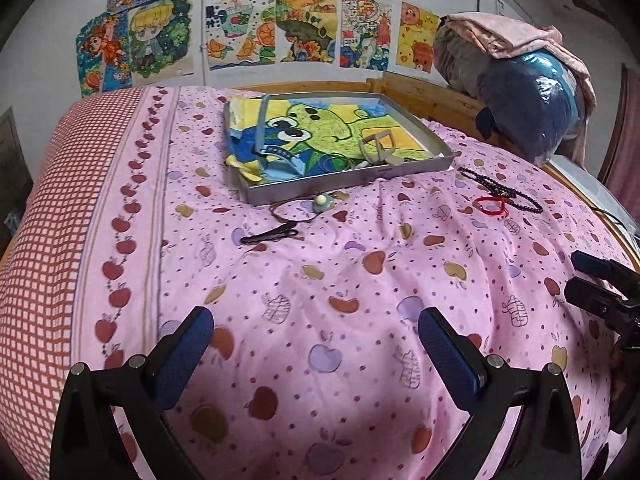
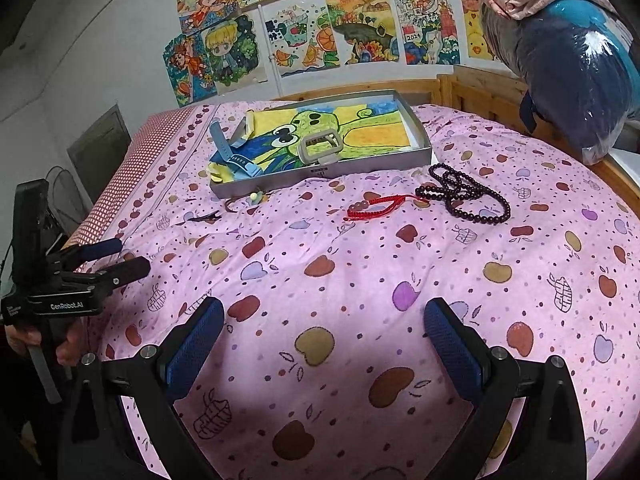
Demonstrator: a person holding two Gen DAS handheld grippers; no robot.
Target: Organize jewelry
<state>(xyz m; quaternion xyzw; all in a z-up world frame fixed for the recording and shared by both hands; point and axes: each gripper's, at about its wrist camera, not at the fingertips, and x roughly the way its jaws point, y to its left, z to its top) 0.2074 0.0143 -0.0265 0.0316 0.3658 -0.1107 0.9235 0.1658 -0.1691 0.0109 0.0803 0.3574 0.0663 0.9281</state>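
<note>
Both tools, left [image 1: 314,334] and right [image 2: 324,326], wide open, empty, well short of red bracelet [image 2: 378,205] and dark beads [image 2: 466,196] beside tray [image 2: 320,174]; soft quilt [image 2: 360,280] risks snagging, beads tangling

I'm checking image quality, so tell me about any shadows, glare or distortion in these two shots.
Left wrist view: fisheye bends the tray edges, and a dim shadow lies between the open left gripper. Right wrist view: bright glare on the plastic-wrapped bundle, dark vignette corners.

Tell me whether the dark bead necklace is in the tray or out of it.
Out. The dark bead necklace lies coiled on the pink bedspread, off the metal tray's front right corner, beside the red bracelet.
</note>
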